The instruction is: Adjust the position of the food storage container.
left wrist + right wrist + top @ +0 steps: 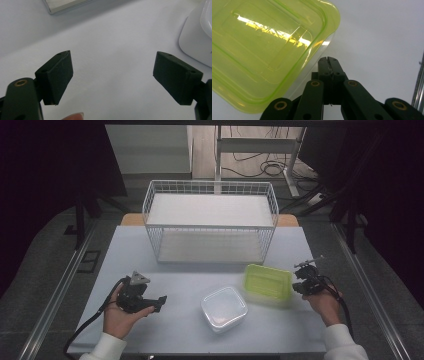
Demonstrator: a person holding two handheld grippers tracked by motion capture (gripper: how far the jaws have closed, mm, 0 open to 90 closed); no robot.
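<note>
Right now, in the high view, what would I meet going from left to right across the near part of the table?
Left hand-held gripper with open jaws → clear rectangular plastic container with a white lid → yellow-green translucent plastic container → right hand-held gripper, jaws shut on nothing.

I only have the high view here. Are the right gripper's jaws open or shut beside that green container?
Observer: Shut. In the right gripper view the right gripper has its two jaws pressed together with nothing between them, just off the corner of the green-lidded container.
Operator: Is it touching the container?
Observer: I cannot tell; the tips sit right beside the lid's corner, on the table side.
Operator: And the left gripper?
Observer: The left gripper is wide open over bare table, nothing between its jaws; the white container lies off to one side, apart from them.
</note>
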